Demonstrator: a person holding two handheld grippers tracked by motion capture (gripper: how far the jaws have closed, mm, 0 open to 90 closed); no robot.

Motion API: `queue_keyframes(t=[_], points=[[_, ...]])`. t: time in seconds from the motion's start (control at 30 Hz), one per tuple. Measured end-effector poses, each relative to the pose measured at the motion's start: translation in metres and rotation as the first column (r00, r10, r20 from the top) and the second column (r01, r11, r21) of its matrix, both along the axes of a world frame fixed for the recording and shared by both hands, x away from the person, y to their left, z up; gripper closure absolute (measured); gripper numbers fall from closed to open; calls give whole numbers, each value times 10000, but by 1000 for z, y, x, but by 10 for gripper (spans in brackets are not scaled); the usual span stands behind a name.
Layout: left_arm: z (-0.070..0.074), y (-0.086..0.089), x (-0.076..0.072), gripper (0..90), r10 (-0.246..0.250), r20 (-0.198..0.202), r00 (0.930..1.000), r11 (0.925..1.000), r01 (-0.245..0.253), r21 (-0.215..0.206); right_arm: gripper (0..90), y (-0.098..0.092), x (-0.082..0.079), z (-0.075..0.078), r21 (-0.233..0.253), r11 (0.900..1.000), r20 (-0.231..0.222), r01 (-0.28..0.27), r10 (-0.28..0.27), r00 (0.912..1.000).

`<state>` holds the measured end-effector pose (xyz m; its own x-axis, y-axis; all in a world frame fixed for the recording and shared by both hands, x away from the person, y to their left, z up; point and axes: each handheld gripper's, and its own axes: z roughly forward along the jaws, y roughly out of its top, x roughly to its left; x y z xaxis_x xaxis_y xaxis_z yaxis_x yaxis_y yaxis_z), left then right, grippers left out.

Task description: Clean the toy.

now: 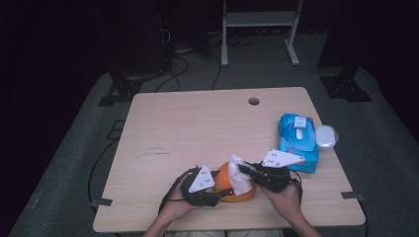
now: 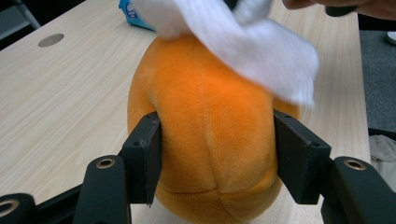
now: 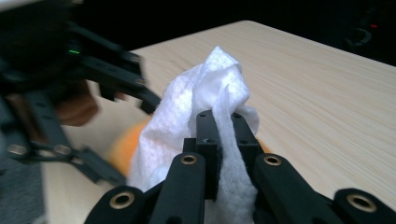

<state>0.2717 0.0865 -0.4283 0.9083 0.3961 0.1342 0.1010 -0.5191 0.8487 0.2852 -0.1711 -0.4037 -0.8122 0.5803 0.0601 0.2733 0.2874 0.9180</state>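
The left tongs [image 2: 217, 158] clamped an orange plush toy [image 2: 210, 140]; the right tongs [image 3: 223, 140] pinched a white wipe [image 3: 205, 88] against its top.

One tabletop [image 1: 197, 128] carries everything. On it sits one orange plush toy [image 2: 210, 135], rounded like a ball or a fruit. One white wipe [image 3: 201, 102] lies over the toy. One blue pack of wipes [image 1: 298, 140] rests near the right edge, and beside it is one small round whitish thing [image 1: 326, 136], perhaps a lid, too small to tell. Two tongs are present: one left [image 1: 217, 193], one right [image 1: 243, 169]. Two hands hold them.
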Motion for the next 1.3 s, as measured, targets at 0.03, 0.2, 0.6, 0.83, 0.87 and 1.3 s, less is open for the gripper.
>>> queue_keyframes(t=[0.03,0.2,0.6,0.83,0.87,1.3], points=[[0,0,1,395,-9,-51,10000,10000,9,-67,847,-4,2,-2,132,9999,-135,85,-83,9999],[3,-2,5,294,112,-423,9990,9995,-125,-298,848,-3,0,-4,304,9995,-286,74,-65,9996],[0,10,8,375,371,-959,9947,9983,-413,-420,848,-11,1,-5,135,9998,-159,172,-170,9997],[2,3,13,214,699,-1051,9920,9952,-765,-604,846,7,-6,-8,17,9992,10,-395,395,9992],[1,4,13,277,727,-1029,9920,9952,-789,-575,847,11,-8,-6,-272,9986,235,-446,453,9987],[0,14,18,282,640,-1661,9840,9926,-800,-915,848,-13,2,-12,265,9993,-429,251,-239,9988]])
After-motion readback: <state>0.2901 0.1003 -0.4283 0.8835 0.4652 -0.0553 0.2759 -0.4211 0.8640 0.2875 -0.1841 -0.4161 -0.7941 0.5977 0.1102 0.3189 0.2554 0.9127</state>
